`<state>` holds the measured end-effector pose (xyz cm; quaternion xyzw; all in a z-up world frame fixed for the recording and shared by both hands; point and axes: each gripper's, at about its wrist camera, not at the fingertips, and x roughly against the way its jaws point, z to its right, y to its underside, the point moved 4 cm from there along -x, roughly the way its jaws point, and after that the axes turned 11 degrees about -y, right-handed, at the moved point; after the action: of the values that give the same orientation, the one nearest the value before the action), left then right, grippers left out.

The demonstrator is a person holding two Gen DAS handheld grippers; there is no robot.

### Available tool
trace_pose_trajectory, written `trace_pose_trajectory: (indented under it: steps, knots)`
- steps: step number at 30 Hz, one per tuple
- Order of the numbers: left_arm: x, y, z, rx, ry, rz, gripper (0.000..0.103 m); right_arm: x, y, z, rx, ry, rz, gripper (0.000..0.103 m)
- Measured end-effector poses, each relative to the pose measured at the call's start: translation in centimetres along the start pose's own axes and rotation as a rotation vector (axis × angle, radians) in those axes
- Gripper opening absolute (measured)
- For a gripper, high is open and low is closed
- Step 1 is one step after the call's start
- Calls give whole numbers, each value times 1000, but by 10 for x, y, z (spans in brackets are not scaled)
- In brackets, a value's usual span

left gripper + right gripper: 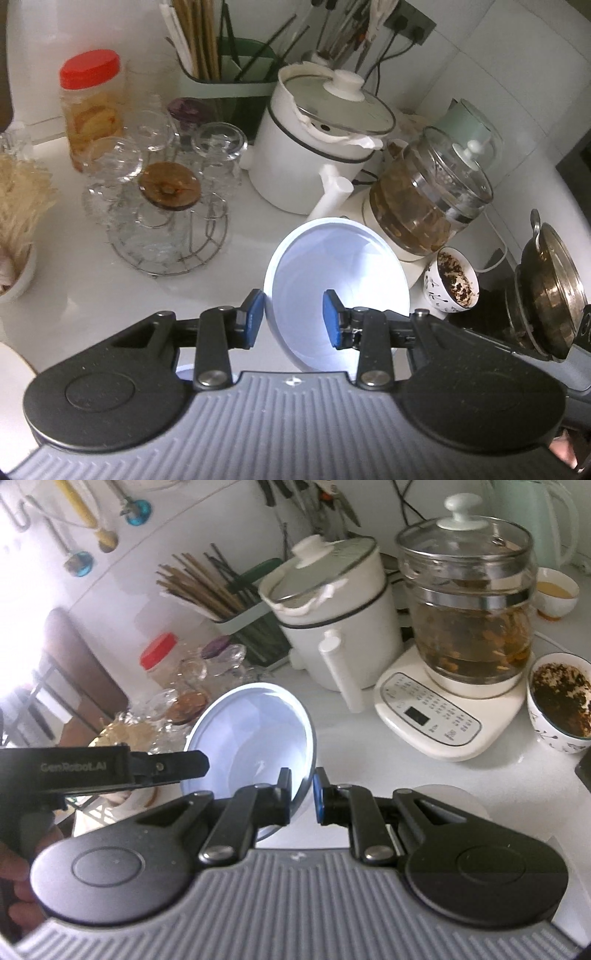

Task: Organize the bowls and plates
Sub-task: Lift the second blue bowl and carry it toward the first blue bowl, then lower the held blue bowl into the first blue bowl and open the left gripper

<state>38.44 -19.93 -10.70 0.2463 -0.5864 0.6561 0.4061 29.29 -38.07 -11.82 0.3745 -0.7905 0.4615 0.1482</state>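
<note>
Behind right gripper (301, 794), bowl (255, 731) base hidden, seemingly tilted

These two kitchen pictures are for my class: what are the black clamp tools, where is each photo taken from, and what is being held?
No robot here: a person carries a hand-held gripper in each hand, each with a wide-angle camera looking along its two fingers. One picture looks from the left hand-held gripper, the other from the right hand-held gripper. Both grip the rim of the same white bowl, one on each side, and it hangs tilted above the white counter. The right one's pads pinch the rim closely. On the counter stand a white pot, a glass kettle of brown tea, a cup with dark dregs, a rack of glasses and a red-lidded jar.
</note>
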Motion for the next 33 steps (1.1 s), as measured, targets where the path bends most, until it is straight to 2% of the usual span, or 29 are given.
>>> trace_pose_trajectory:
  steps: [13,23,28,33]
  knots:
    - [20,12,-44,78,-60,4,39,-21,7,-34,77,-75,-54,15]
    - [30,30,-82,190,-85,-7,40,-42,18,-57,137,-118,-149,15]
    - [29,46,-97,258,-88,-35,40,-51,29,-60,127,-126,-217,15]
    - [23,60,-105,286,-103,-70,40,-59,40,-62,141,-110,-270,15]
